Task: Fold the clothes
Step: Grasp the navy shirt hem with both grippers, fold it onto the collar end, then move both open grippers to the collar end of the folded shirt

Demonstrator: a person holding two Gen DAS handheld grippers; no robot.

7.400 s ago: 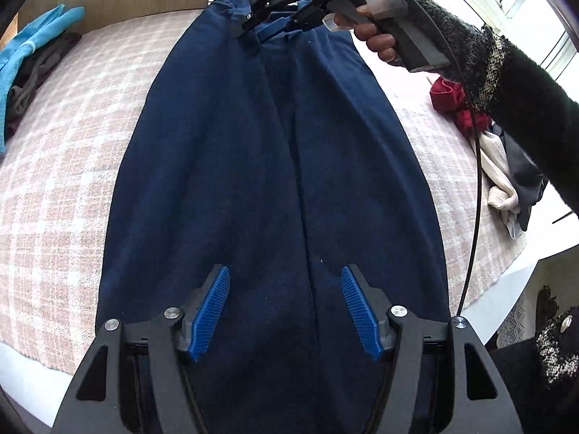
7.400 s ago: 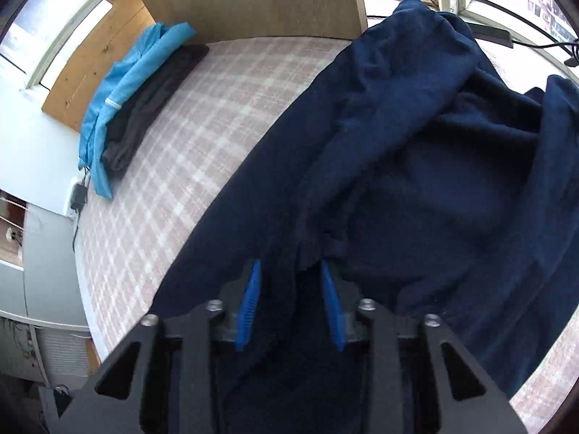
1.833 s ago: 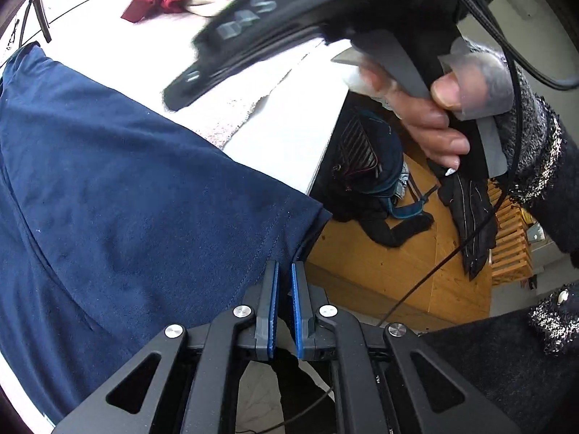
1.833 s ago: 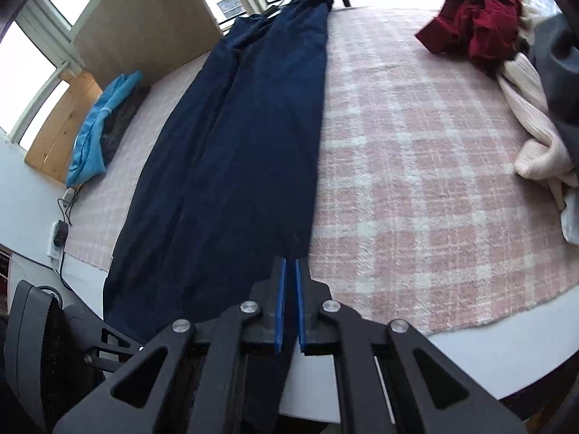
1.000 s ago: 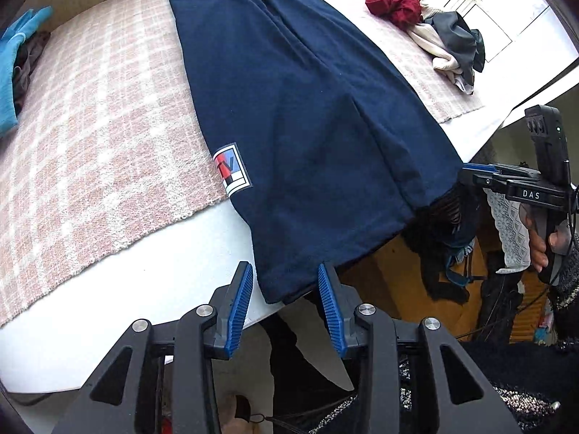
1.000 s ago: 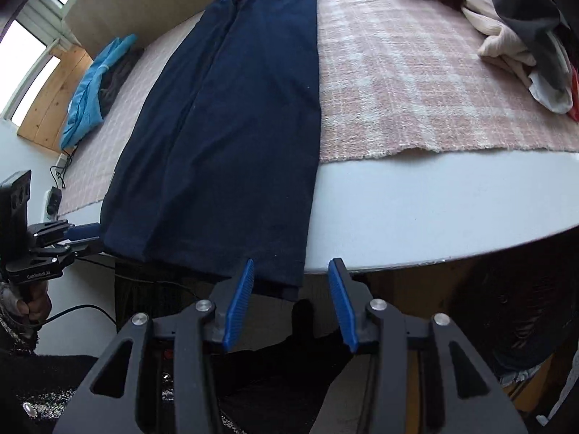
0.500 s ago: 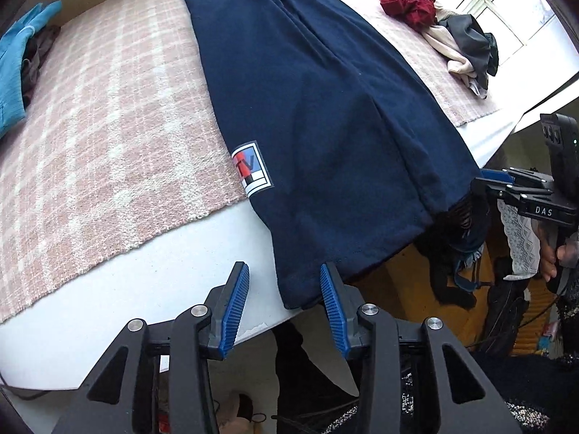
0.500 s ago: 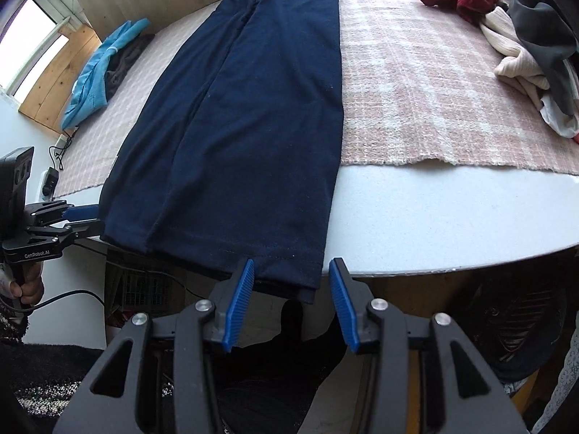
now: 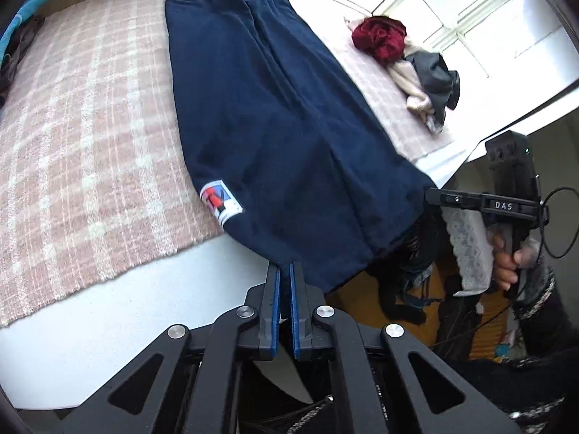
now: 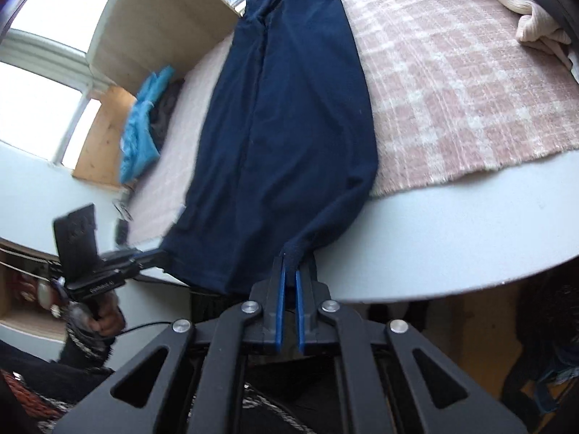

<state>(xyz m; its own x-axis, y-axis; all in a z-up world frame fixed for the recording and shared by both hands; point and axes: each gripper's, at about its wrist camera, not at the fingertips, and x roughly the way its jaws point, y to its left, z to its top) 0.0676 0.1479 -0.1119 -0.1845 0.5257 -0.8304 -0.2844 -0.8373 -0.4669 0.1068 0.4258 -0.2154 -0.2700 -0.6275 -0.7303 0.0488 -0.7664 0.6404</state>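
Left wrist: both tools [image 9: 284,271] [image 10: 289,264] clamp the navy trousers' [image 9: 275,115] hem.

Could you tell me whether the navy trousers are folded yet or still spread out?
Spread out: the navy trousers lie full length, hems over the table edge.

Bright daylight through white-framed windows [image 9: 466,3] behind a white table [image 10: 452,238] draped with a pink plaid cloth [image 9: 83,115]. Pale wooden panel [image 10: 155,18] along the far edge; wooden floor [image 9: 365,300] below, in shadow.
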